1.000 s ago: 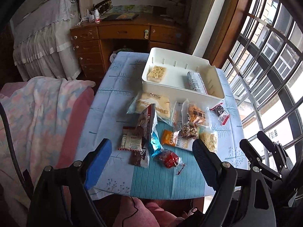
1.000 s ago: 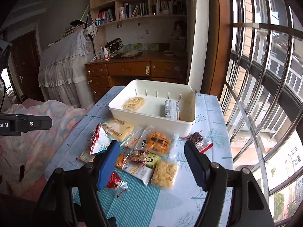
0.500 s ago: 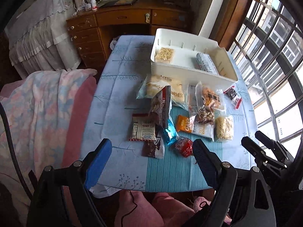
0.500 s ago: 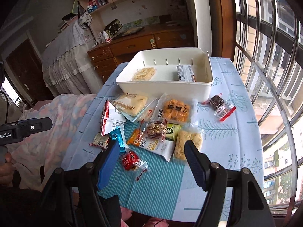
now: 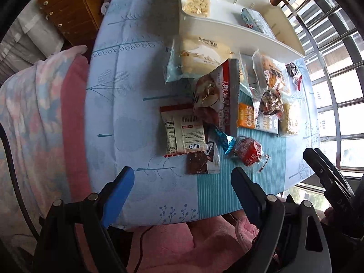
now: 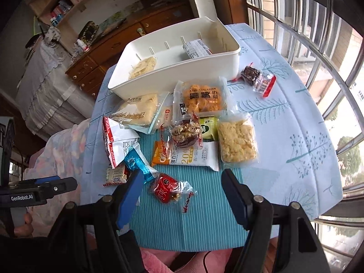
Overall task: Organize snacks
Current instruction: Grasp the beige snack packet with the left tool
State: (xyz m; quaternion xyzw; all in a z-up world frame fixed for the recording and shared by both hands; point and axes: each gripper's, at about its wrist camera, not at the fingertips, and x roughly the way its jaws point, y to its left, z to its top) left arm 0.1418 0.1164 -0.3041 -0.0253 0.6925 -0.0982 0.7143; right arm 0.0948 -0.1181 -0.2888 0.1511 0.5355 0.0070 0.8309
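Left gripper point(image 5: 183, 185): you held its jaws apart, empty, above the table's near edge.
Right gripper point(image 6: 182, 187): jaws apart, empty; you were nearer the red candy packet point(image 6: 167, 188).
Packet: lay just ahead between your right jaws, long axis crosswise.
Bin point(image 6: 173, 68): far edge, two snacks inside.
Writing: "LIPO" wrapper point(image 5: 185, 132).

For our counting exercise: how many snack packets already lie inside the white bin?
2. A pale cracker packet lies at the left end of the white bin; a silver-wrapped packet lies toward its right end. The near wall may hide others.
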